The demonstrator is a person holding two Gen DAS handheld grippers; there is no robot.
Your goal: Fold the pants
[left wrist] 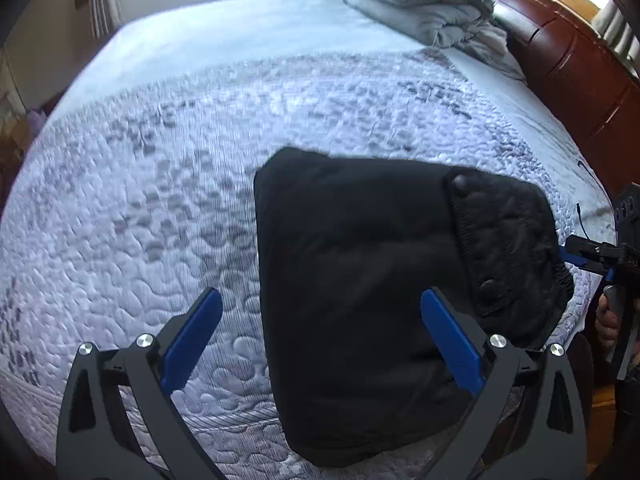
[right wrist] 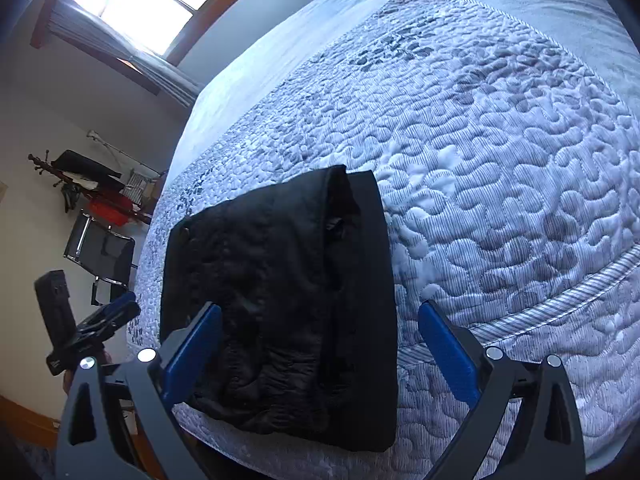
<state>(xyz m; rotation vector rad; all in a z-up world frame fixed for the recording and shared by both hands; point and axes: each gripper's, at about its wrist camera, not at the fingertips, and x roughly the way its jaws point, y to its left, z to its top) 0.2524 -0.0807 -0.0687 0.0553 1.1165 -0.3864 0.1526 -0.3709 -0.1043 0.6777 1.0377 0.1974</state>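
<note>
Black pants [left wrist: 360, 304] lie folded into a compact, thick rectangle near the front edge of the bed [left wrist: 160, 200], on the quilted cover. Waistband end with 2 snaps sits on top at one side.

Left claw [left wrist: 320, 336] wide, nothing between the pads, hovering above the bundle. Right claw [right wrist: 320, 352] also wide and empty, over the bundle's near edge.

Handling guess: soft, padded-looking fabric, light, limp, layers likely to slide or spring open. Best hold looks like pinching all layers at a folded edge or corner, 1 claw per side.

Containers: none visible. A folded grey blanket [left wrist: 420, 4] rests by the headboard.
</note>
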